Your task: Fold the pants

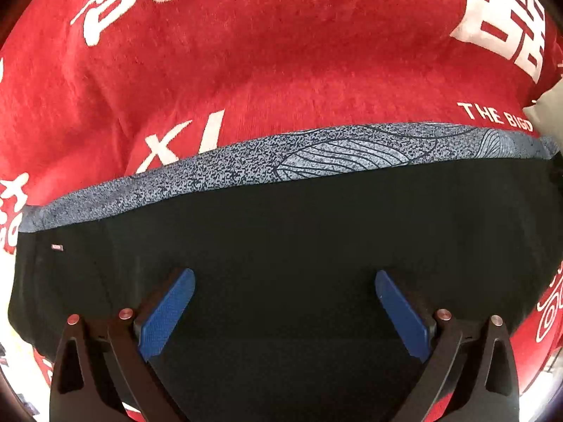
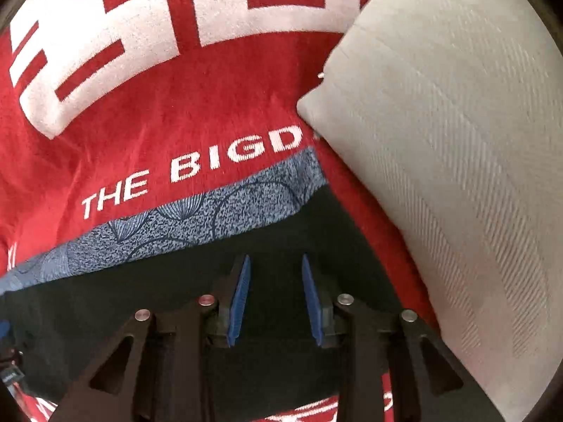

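Right wrist: pillow [image 2: 457, 158] on red blanket [image 2: 140, 140].

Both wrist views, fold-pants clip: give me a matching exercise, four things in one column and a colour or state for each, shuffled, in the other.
Things:
1. pants
2. patterned band
3. blanket
4. pillow

Colour or state:
A. red with white lettering
B. plain black, under both open grippers
C. pale grey, lying at the right on the red cover
D. speckled blue-grey strip along the far edge of the black cloth

Pairs: 1-B, 2-D, 3-A, 4-C.

The left gripper and the right gripper hold nothing.
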Demonstrator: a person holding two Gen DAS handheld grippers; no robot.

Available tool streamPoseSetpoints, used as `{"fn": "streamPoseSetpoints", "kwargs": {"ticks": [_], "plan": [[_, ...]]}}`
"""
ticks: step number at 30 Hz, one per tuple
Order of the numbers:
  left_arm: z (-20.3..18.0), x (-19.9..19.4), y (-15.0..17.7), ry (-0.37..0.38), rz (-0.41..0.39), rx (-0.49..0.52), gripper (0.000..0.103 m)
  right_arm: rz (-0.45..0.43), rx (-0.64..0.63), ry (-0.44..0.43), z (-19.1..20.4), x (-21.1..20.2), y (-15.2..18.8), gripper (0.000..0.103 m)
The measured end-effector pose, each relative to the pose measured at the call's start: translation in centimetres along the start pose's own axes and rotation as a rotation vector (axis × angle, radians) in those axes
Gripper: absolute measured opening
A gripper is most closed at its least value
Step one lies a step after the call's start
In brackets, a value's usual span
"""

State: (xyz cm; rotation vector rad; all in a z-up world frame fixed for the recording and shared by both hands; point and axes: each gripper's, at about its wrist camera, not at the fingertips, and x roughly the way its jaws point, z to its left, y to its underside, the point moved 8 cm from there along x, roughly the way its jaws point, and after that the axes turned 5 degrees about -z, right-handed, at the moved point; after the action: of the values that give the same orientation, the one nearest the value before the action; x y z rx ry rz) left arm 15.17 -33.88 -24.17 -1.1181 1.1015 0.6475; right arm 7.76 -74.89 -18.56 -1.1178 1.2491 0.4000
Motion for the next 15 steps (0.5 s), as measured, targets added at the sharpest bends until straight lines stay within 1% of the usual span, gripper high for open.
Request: {"fn": "streamPoseSetpoints", "kwargs": {"ticks": [3,4,5,6,7,8,10,12,15], "plan": [[-0.1,-0.1,0.1,-0.031,-0.005,0.004,0.103,0.021,0.029,-0.003,0.0,-1.2,-0.2,0.035],[-0.2,-0.2,0.1,-0.038,0.0,0.005,0.103,0.018,0.038,-0.027,0.5,-2.1,-0.3,0.035],[-0.3,-0.2,0.0,-0.043,0.003,0.009,0.103,0.011,0.042,-0.072,1.3,-3.4,0.1,0.036],[-0.6,-0.3,-0.1,-0.049,0.005,0.014,0.103,0.009,0.039,-0.091,1.8,-4.0,0.5,0.04],[-0.9,-0.5,-0.1,-0.055,0.004,0.02,0.103,0.01,0.026,-0.114,2.7,-4.8,1.1,0.046],[-1.1,-0.6,-0.1,-0.063,0.003,0.026,0.103,0.012,-0.005,-0.136,4.1,-5.6,2.0,0.047],[-1.2,-0.6,-0.1,-0.079,0.002,0.037,0.103,0.006,-0.062,-0.155,6.1,-6.2,3.3,0.047],[-1.4,-0.6,-0.2,-0.096,-0.002,0.051,0.103,0.003,-0.143,-0.153,8.4,-6.1,4.5,0.047],[-1.5,-0.8,-0.2,-0.106,-0.01,0.072,0.103,0.031,-0.18,-0.157,9.2,-4.9,6.4,0.047]]}}
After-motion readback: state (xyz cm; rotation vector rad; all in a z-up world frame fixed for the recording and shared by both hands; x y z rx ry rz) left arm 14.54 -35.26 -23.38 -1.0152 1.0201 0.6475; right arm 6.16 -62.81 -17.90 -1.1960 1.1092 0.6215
